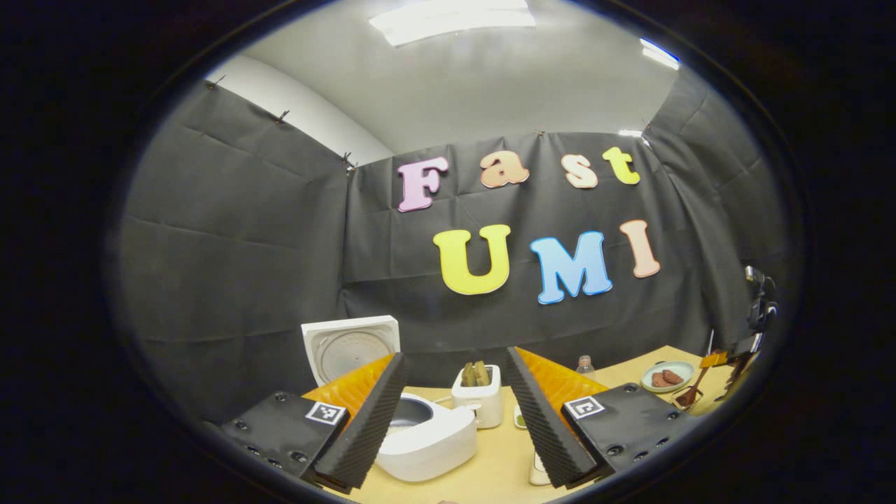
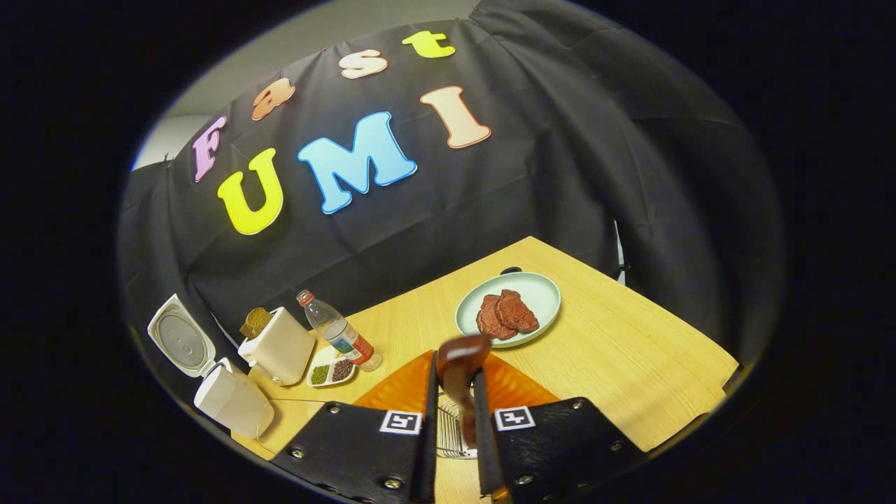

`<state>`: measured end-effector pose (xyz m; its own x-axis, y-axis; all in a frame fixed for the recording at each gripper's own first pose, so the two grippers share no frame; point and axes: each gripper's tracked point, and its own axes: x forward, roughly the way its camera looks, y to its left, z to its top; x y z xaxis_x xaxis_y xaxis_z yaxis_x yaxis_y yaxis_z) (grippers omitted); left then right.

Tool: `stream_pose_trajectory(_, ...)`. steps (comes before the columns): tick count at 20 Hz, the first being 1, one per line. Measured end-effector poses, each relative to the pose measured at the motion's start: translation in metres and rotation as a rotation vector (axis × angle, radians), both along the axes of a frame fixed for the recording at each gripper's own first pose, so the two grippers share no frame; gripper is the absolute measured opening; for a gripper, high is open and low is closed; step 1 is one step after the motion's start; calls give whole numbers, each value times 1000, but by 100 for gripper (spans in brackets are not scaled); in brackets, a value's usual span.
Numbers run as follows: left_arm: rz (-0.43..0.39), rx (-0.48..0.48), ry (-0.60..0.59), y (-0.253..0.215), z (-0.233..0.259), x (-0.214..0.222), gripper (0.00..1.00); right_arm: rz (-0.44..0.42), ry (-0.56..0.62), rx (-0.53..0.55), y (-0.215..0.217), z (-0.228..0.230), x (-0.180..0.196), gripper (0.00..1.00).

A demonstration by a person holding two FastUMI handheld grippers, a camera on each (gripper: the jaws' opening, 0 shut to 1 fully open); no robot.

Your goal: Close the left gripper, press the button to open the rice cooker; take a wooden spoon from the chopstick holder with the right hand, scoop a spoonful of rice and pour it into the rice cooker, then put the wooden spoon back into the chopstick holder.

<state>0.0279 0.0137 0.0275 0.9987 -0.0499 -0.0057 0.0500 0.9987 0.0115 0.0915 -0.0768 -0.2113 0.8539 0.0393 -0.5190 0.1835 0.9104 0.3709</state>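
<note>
While your left gripper (image 1: 455, 413) hangs above the near side of the table (image 1: 490, 469), its two fingers stand well apart with nothing between them, and the rice cooker (image 1: 423, 437) sits just beyond and below them in the left gripper view. You can see the cooker's lid (image 1: 350, 346) standing raised behind the body, with the inner pot exposed. Right of the rice cooker stands a toaster (image 1: 478, 395) with bread slices poking from its top, and beyond that a small bottle (image 1: 585, 365). Far to the right of the rice cooker lies a plate (image 1: 667, 376) carrying dark patties, and near it your other gripper (image 1: 728, 357) holds the wooden spoon (image 1: 689, 395), bowl down. Turning to the right gripper view, your right gripper (image 2: 453, 406) has its fingers drawn close together and pressed on the handle of the wooden spoon (image 2: 458, 367), whose dark end rises just above the fingertips. Beneath the fingers you can make out the wire chopstick holder (image 2: 444, 437). The rice cooker (image 2: 231, 399) stands at the far left edge of the table (image 2: 630, 364), lid (image 2: 180, 338) up; moving right from it come the toaster (image 2: 278, 348), a small divided dish (image 2: 329, 371) of grains, the lying bottle (image 2: 339, 332), and then the plate (image 2: 542, 294) of patties.
</note>
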Motion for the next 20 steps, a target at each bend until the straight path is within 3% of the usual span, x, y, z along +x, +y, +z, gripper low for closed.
stream_pose_trajectory(2,-5,-1,-14,-1,3,4,98,-8,-21,-37,-8,7,-1,43)
stream_pose_trajectory(3,-10,-2,-20,-4,5,4,98,-13,-26,-70,-13,9,-1,76)
stream_pose_trajectory(4,-14,-3,-24,-6,7,5,98,-22,-29,-109,-19,12,-4,72)
stream_pose_trajectory(5,-17,-6,-26,-7,7,5,98,-26,-41,-139,-24,18,-4,94)
stream_pose_trajectory(12,12,-9,-19,10,3,31,98,-39,-149,-303,-29,84,-22,96)
stream_pose_trajectory(20,117,18,-10,81,0,113,98,-52,-272,-390,2,152,-41,96)
